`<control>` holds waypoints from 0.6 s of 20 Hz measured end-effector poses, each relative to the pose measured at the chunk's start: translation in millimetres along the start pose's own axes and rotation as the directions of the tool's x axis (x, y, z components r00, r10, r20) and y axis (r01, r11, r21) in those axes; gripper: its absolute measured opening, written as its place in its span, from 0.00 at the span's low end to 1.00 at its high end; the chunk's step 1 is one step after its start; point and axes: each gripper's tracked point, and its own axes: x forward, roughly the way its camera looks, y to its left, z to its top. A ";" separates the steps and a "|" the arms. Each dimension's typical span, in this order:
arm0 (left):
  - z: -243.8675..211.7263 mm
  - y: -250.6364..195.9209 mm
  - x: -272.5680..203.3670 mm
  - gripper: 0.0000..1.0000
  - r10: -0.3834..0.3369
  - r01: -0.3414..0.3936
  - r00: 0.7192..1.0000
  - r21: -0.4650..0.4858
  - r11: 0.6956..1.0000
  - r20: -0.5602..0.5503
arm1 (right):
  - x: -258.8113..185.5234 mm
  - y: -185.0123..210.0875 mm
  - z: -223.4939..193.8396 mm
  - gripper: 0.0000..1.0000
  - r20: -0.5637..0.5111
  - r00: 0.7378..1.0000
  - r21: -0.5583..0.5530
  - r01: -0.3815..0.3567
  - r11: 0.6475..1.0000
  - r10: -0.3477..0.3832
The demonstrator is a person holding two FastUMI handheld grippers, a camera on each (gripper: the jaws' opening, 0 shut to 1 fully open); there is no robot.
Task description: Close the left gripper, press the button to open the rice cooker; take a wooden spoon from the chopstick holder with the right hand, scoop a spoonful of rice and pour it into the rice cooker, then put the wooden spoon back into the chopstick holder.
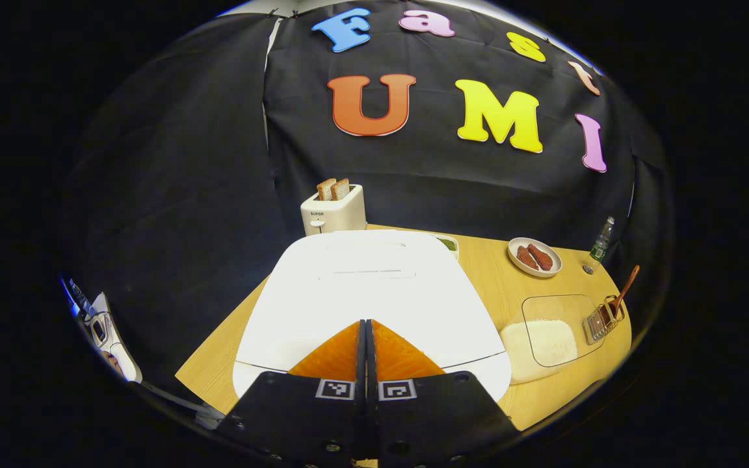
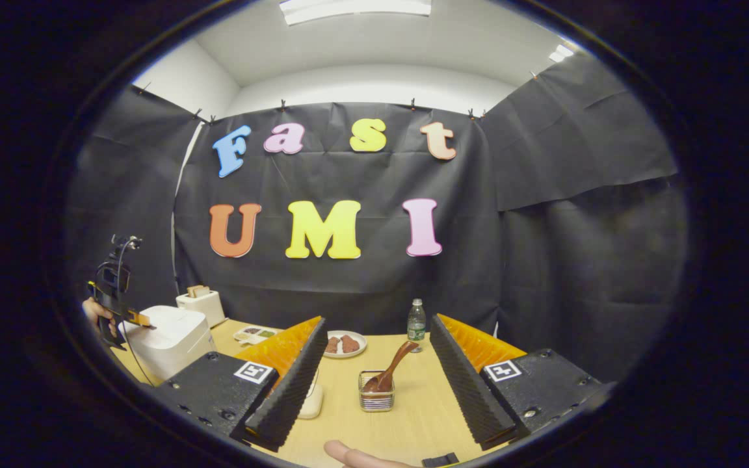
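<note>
While the left gripper has its two fingers pressed together with nothing between them, it hangs just above the front edge of the white rice cooker, whose lid is down; in the right gripper view the same left gripper shows far off at the left, held in a hand over the cooker's top. Behind the cooker stands a white toaster with two slices of bread sticking out of it; a small tray of green food peeks out beside the cooker's far corner. On the wooden table the right gripper has its fingers spread wide apart, gripping nothing; between them, farther along the table, sits the wire chopstick holder with the wooden spoon leaning in it, handle tilted up to the right. Near the holder, as the left gripper view shows it, lies a clear container of white rice; beyond it a plate of reddish-brown food and a small bottle stand towards the back of the table; a fingertip shows at the bottom edge of the right gripper view.
</note>
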 end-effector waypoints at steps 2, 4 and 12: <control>-0.9 0.0 -2.2 0.00 0.009 -0.009 1.000 0.012 1.000 -0.001 | 3.7 0.2 -7.0 0.99 -0.016 1.000 0.016 -0.003 1.000 0.003; -2.5 0.4 -1.6 0.00 0.020 -0.020 1.000 0.023 1.000 -0.004 | 9.0 1.7 -16.8 1.00 -0.042 0.999 0.030 -0.008 1.000 0.009; -8.0 0.7 -3.3 0.00 0.024 -0.024 1.000 0.022 0.999 -0.010 | 32.4 -10.5 -49.6 1.00 -0.119 0.993 0.037 0.019 0.999 -0.014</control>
